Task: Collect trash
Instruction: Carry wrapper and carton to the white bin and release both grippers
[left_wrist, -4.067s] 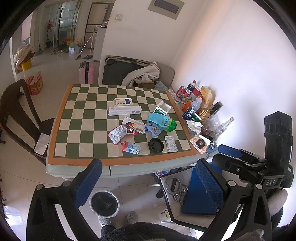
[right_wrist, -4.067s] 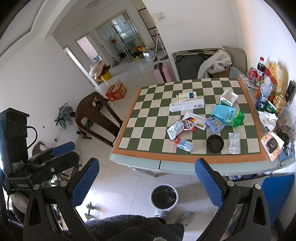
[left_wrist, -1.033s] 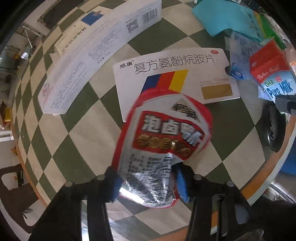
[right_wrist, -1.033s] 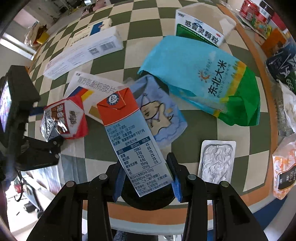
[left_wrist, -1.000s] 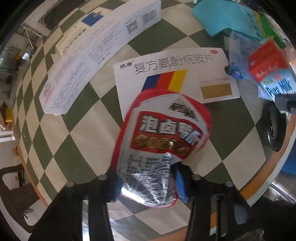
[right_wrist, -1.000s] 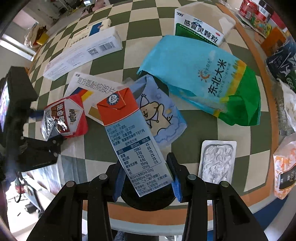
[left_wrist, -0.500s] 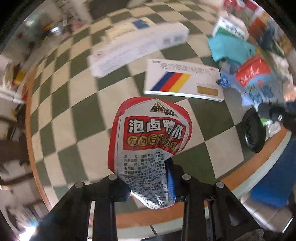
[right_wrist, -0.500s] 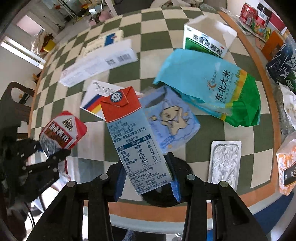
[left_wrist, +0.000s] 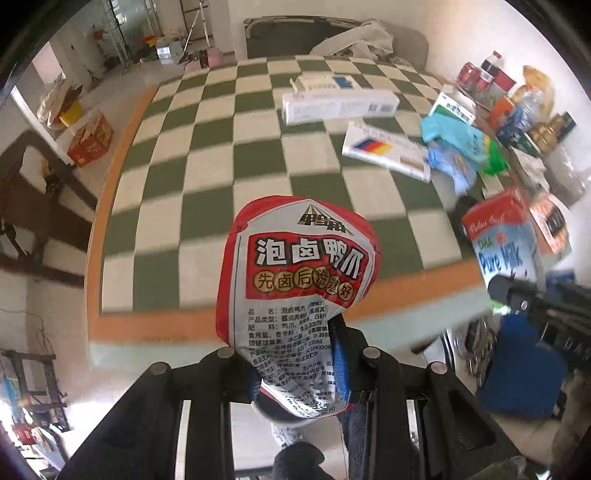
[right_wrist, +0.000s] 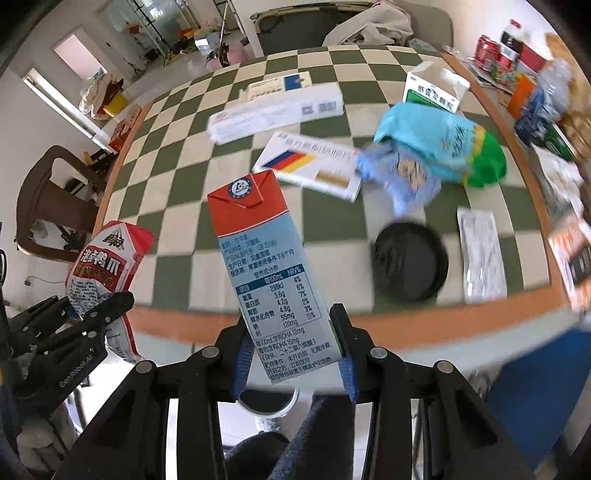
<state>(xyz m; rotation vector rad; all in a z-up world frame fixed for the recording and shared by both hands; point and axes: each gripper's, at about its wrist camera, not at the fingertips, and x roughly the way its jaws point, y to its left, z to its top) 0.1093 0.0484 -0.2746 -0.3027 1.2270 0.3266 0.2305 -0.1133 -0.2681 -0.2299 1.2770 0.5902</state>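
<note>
The left gripper (left_wrist: 295, 373) has its jaws clamped on a crinkled red-and-silver snack packet (left_wrist: 299, 288), and the right gripper (right_wrist: 291, 354) has its jaws clamped on a blue-and-red milk carton (right_wrist: 269, 273). Both items are held off the near edge of the green-and-white checkered surface (right_wrist: 177, 147). A round bin (right_wrist: 266, 404) below is mostly hidden, so its contents cannot be seen. Farther off, a black round lid (right_wrist: 410, 262) and a blue-and-green plastic bag (right_wrist: 439, 144) lie blurred.

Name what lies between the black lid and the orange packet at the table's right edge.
A silver blister pack lies between the black lid and the orange packet, shown in the right wrist view.
</note>
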